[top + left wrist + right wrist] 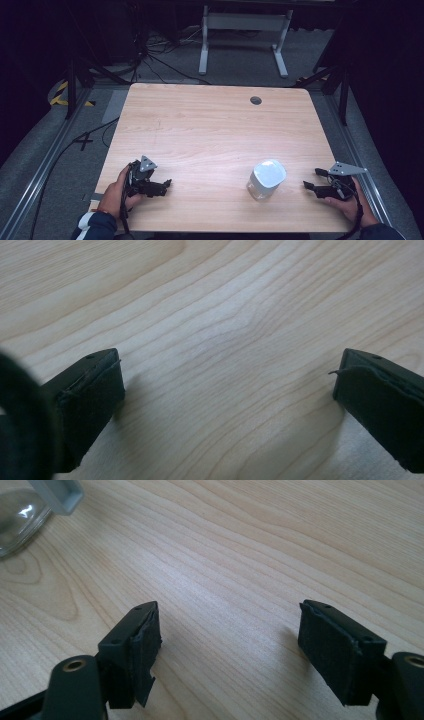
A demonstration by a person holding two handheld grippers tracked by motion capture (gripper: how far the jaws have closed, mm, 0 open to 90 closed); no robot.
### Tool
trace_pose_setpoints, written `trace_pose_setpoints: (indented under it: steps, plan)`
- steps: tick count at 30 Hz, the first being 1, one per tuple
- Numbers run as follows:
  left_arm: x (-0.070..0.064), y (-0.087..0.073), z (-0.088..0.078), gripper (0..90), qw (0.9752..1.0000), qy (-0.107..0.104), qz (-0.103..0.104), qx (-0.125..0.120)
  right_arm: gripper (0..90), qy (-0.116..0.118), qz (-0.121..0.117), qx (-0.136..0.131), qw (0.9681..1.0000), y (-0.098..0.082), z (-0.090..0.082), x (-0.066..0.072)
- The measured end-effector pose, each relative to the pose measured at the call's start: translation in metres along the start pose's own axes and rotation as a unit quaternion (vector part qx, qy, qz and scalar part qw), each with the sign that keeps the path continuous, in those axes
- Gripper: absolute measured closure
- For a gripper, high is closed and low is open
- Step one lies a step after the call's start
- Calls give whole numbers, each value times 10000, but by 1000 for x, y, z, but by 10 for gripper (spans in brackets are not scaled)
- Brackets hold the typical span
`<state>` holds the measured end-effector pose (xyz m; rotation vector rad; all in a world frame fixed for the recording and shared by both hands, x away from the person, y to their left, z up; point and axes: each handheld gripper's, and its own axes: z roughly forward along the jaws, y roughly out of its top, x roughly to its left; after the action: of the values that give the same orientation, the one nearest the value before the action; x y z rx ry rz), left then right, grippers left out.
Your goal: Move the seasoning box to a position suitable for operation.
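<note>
On desk (210,130), lidded clear jar (266,179) sits between left tool (162,187) and right tool (311,182); both tools' jaws apart, holding nothing.

High view looks down on the table (210,125); claw views skim its wood.

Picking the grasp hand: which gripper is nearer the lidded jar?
Right. The right gripper sits just off the jar on its right; the left gripper is much farther off, on its left.
</note>
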<state>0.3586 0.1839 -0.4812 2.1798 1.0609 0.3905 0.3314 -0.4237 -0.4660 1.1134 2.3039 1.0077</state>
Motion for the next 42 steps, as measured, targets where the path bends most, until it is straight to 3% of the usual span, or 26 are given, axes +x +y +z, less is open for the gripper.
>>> trace_pose_setpoints:
  steps: [4,7,14,17,24,25,26,30,32,36,38,42]
  plan:
    - [3,4,4,0,9997,-155,210,-38,260,34,0,27,10000,1,0,-1]
    - [0,8,7,0,9998,-128,138,-15,269,41,11,13,10000,1,0,-1]
    - [-4,13,11,0,9989,-319,331,29,290,2,23,80,10000,2,-1,-2]
    - [-5,13,12,3,9983,-392,438,7,380,-55,178,165,9997,6,-2,-3]
    - [-3,16,15,2,9962,-590,646,-14,692,109,177,-451,9988,23,-20,-3]
    - [-3,16,15,2,9962,-590,646,-14,692,109,177,-451,9988,23,-20,-3]
    - [-3,16,15,2,9962,-591,645,-14,752,148,151,-520,9984,27,-22,-2]
    - [-3,16,14,3,9962,-585,640,-11,845,225,-20,-678,9974,39,-26,3]
    - [-3,16,14,3,9962,-586,649,-23,881,298,-227,-736,9966,48,-27,9]
    - [-3,16,14,4,9962,-586,640,-11,895,422,-371,-823,9950,58,-29,16]
    - [-3,16,14,3,9962,-586,643,-10,898,641,-406,-974,9923,67,-32,22]
    - [-3,16,14,3,9962,-587,639,-11,899,834,-723,-1041,9884,92,-33,41]
